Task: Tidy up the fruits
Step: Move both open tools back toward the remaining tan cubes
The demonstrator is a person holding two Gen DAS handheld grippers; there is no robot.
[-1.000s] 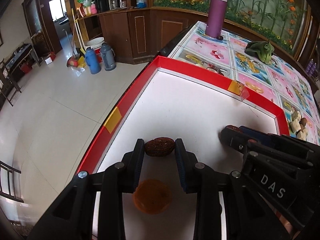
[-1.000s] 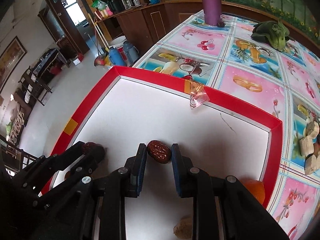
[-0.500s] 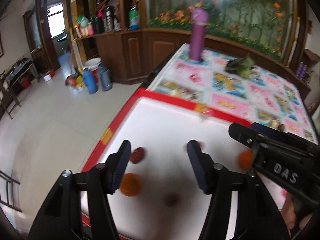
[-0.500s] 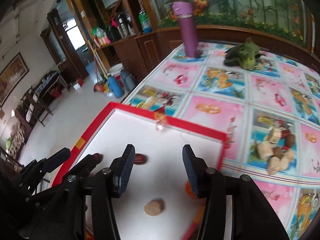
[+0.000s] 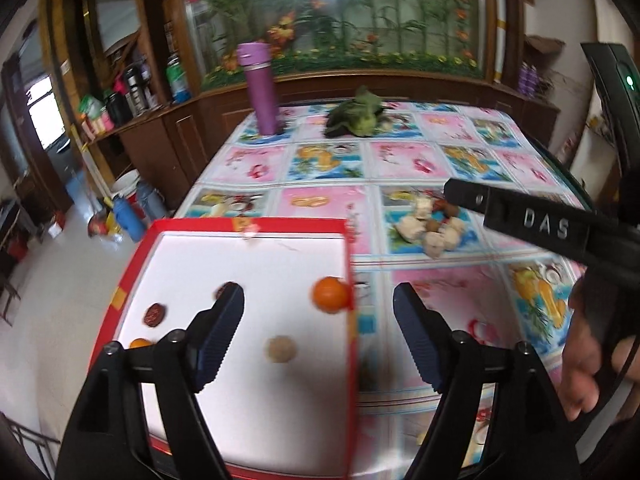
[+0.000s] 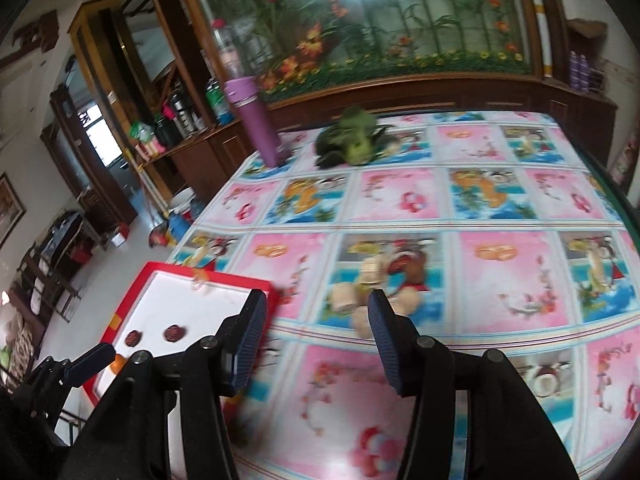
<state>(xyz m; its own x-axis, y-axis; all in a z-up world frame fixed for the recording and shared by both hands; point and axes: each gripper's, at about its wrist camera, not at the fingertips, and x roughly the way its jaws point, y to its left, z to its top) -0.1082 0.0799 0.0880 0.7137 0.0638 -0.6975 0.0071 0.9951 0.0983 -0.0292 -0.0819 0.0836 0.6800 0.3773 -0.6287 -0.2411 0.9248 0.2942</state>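
Both claws hang wide apart and empty above the surface: the left claw (image 5: 318, 316) over the red-rimmed white tray (image 5: 248, 225), the right claw (image 6: 316, 322) near a pile of pale fruit pieces (image 6: 372, 292). In the tray lie a round orange fruit (image 5: 330, 294), two dark wrinkled fruits (image 6: 154, 335) and a beige ball (image 5: 281, 349).

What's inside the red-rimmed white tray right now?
Inside the red-rimmed white tray: a round orange fruit against the right rim, a tan round fruit, two dark brown wrinkled fruits, and a small orange piece. The left gripper covers the near part.
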